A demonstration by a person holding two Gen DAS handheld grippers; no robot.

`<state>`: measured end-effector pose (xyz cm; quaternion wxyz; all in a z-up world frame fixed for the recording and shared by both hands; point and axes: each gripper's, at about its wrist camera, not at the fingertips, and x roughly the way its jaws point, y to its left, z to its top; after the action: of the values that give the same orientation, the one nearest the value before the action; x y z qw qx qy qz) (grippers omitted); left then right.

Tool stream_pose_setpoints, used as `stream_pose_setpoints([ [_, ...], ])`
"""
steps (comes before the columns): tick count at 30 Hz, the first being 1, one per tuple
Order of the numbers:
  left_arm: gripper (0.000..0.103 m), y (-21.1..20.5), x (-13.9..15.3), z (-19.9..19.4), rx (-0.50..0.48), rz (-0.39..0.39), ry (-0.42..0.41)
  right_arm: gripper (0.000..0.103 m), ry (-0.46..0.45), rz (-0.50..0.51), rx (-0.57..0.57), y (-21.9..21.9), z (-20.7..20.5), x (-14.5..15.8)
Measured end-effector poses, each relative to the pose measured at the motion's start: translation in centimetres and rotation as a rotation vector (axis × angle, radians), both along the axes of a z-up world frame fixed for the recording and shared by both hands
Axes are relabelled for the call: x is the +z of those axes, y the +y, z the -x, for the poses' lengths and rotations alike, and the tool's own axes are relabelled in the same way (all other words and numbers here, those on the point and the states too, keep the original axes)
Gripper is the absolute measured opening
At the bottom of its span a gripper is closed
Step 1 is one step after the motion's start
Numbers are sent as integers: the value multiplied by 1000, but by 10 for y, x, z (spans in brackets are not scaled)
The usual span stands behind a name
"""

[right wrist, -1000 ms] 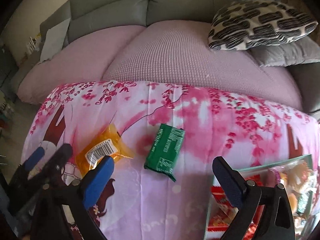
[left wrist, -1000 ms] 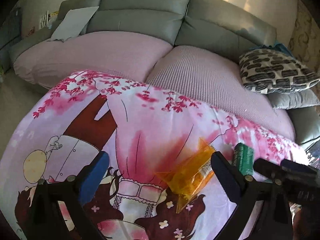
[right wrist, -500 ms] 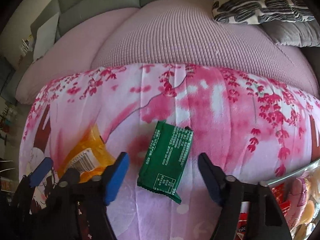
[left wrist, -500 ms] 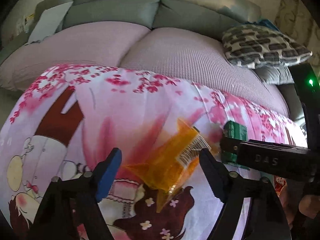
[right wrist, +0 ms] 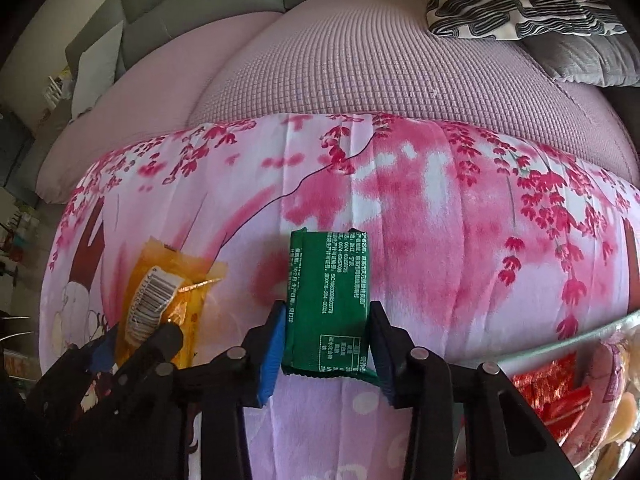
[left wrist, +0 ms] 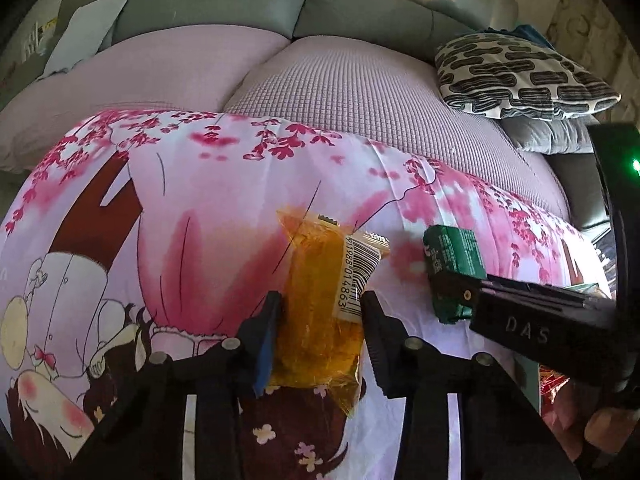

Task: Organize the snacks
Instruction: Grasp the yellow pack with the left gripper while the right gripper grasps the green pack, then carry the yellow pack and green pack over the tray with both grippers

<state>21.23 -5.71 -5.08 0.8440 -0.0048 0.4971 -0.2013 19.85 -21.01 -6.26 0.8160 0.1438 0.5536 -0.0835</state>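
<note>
Snacks on pink blanket: one orange packet clamped in left gripper; one green packet clamped in right gripper; one patterned pillow behind.

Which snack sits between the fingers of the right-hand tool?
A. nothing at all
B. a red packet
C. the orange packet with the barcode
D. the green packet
D: in the right wrist view the right tool has its two fingers closed against the sides of the green packet, while the orange packet sits in the left tool.
</note>
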Motion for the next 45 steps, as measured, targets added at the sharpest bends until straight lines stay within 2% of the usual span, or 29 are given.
stream_pose_setpoints([
  [10,41,9,27,18,21,7,-27,42,-65,-11,3,13,46,34],
  [21,41,17,55,64,17,38,-67,42,-150,11,-12,27,107,78],
  [30,41,15,74,100,-3,54,-110,42,-182,45,-62,24,167,86],
  [36,41,-2,85,126,-56,51,-148,42,-186,42,-140,2,206,85],
  [45,41,-44,103,157,-168,65,-206,42,-222,57,-310,-63,253,100],
])
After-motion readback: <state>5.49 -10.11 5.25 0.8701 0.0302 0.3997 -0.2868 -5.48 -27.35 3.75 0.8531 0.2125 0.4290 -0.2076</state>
